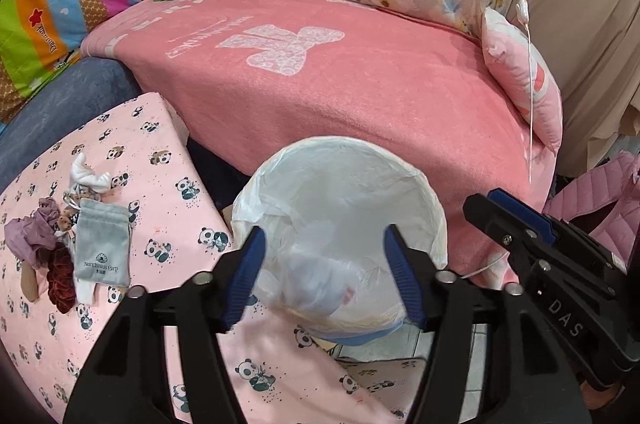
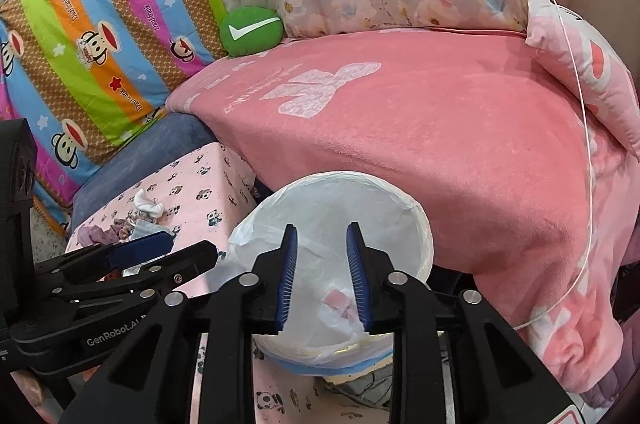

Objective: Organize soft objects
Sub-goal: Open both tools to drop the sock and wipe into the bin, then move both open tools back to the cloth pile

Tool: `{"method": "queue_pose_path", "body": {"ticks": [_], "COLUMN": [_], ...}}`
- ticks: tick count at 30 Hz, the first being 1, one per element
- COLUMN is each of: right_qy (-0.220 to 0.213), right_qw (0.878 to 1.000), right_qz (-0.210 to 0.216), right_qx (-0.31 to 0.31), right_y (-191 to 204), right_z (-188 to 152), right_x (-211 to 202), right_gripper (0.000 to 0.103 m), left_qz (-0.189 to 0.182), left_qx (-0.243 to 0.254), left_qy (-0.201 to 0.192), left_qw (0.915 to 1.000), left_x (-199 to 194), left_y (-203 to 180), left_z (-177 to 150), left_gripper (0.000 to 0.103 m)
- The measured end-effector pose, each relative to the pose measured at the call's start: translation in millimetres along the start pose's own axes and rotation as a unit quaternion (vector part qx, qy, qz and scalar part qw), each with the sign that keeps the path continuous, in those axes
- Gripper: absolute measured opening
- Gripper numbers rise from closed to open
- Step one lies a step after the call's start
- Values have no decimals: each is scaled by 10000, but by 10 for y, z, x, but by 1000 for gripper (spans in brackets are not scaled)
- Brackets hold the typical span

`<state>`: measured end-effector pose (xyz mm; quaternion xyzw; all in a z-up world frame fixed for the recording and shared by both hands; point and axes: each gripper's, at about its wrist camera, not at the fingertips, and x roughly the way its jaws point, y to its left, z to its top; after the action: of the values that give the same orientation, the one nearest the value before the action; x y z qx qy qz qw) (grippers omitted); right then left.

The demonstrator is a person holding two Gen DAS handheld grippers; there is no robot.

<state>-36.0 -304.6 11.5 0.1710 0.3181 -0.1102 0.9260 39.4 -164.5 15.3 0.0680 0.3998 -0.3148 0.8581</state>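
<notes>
Soft objects are lying heaped on the panda cloth, far left of the lined bin. Both grippers, left gripper wide and right gripper narrower, are hovering empty over it; next comes reaching left for another piece.

Grey drawstring pouch lies flat beside crumpled scrunchies on panda cloth.

Both wrist views above bin

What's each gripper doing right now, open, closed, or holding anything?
Left gripper: open, holding nothing, over the lined bin.
Right gripper: open, narrower gap, holding nothing, over the same bin.
</notes>
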Motion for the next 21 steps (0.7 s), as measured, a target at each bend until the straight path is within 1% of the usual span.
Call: {"method": "queue_pose_path", "body": {"ticks": [2, 3, 8, 13, 21], "right_qy": [-46, -52, -37, -40, 67], "right_qw": [10000, 10000, 10000, 9999, 9993], "right_qz": [-11, -1, 44, 133, 263], "right_qx": [51, 60, 70, -33, -240], "right_y": [-20, -25, -3, 118, 452], "right_z": [21, 26, 41, 49, -36], "right_x": [-14, -18, -42, -75, -129], "right_gripper": [38, 40, 41, 46, 50], "left_qz": [10, 22, 62, 166, 530], "left_qx": [-18, -33, -206, -370, -479], "left_qy": [-83, -127, -266, -346, -460], "left_qw": [10000, 9999, 9994, 9986, 9964], "left_x": [-35, -59, -147, -245, -471], "left_y": [14, 27, 135, 279, 600], "left_z": [14, 19, 29, -5, -158], "left_gripper": [76, 77, 77, 77, 77]}}
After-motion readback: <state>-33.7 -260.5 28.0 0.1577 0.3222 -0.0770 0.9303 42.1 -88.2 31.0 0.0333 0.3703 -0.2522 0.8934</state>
